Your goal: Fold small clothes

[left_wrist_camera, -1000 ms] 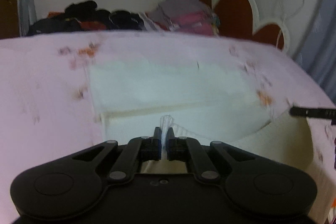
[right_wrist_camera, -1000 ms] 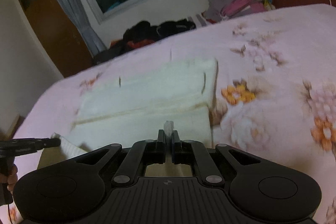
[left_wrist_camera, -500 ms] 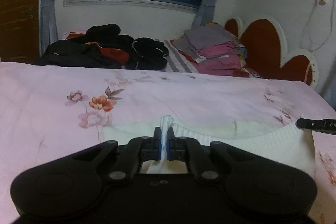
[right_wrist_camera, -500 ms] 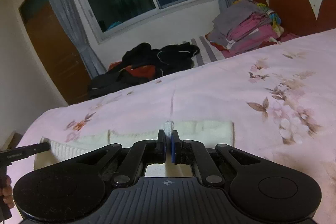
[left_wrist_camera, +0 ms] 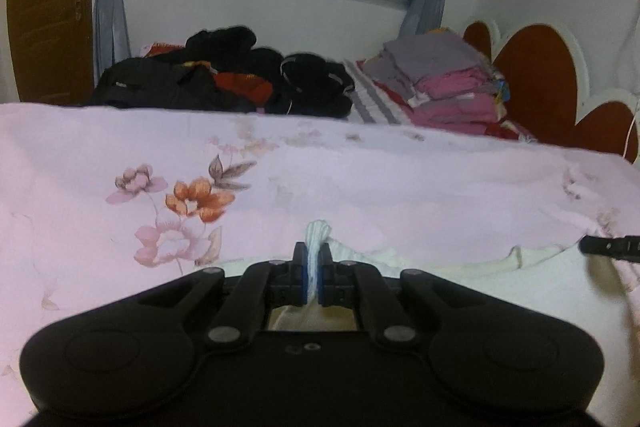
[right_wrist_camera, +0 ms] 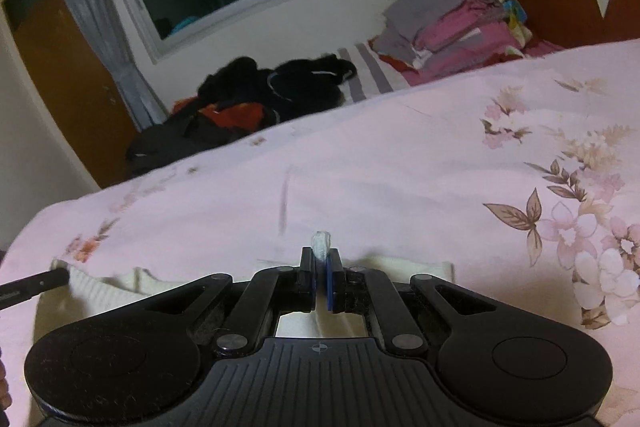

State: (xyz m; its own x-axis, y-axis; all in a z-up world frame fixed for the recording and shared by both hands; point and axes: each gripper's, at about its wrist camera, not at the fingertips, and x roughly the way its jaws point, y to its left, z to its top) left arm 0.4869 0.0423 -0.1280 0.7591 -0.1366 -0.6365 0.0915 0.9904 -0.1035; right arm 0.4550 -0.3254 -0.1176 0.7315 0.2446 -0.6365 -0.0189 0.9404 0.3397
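My left hand-held gripper (left_wrist_camera: 314, 261) pinches a bunch of the white sweater (left_wrist_camera: 460, 269) — it lies low in the frame on the pink flowered bed (left_wrist_camera: 360, 187). My right hand-held gripper (right_wrist_camera: 320, 261) is squeezed tight on the sweater's other edge. Dark clothes (left_wrist_camera: 224, 75) and folded pink clothes (left_wrist_camera: 452, 91) sit at the top — behind the bed.

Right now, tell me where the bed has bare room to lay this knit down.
Free: the pink floral sheet ahead of both grippers, between the cream knit garment and the far edge. Crowded: behind it, the dark clothes heap and folded stack.
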